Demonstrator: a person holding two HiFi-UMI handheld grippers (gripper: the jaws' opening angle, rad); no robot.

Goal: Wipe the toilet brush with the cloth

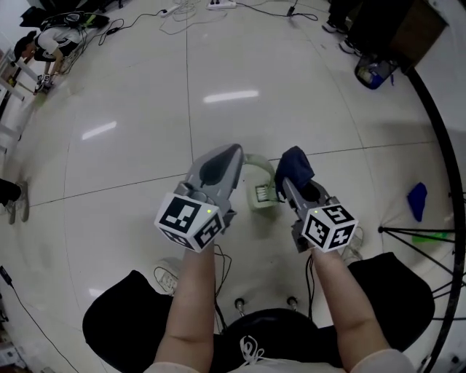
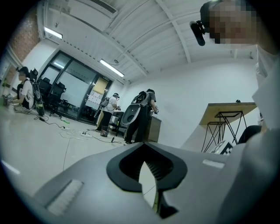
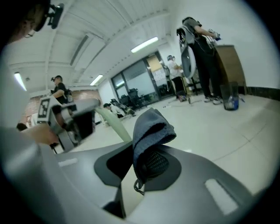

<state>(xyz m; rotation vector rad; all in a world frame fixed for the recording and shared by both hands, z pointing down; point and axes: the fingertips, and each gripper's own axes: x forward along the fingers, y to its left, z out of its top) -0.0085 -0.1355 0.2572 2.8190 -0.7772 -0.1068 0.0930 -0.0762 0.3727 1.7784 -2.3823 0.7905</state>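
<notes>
In the head view my left gripper (image 1: 230,153) is shut on the handle of a pale green toilet brush (image 1: 261,169), whose head (image 1: 263,195) hangs between the two grippers above the floor. Only a thin pale strip of the handle (image 2: 155,200) shows between the closed jaws in the left gripper view. Just right of the brush, my right gripper (image 1: 288,182) is shut on a folded dark blue cloth (image 1: 295,165). From the right gripper view the cloth (image 3: 151,129) sticks up out of the jaws, with the green handle (image 3: 113,123) and the left gripper (image 3: 74,122) close behind it.
White tiled floor lies below. A blue bin (image 1: 374,71) stands far right by dark furniture. A blue scrap (image 1: 416,199) and black stand legs (image 1: 419,233) are on the right. Cables and a power strip (image 1: 218,6) lie at the far end; a person (image 1: 44,44) crouches far left.
</notes>
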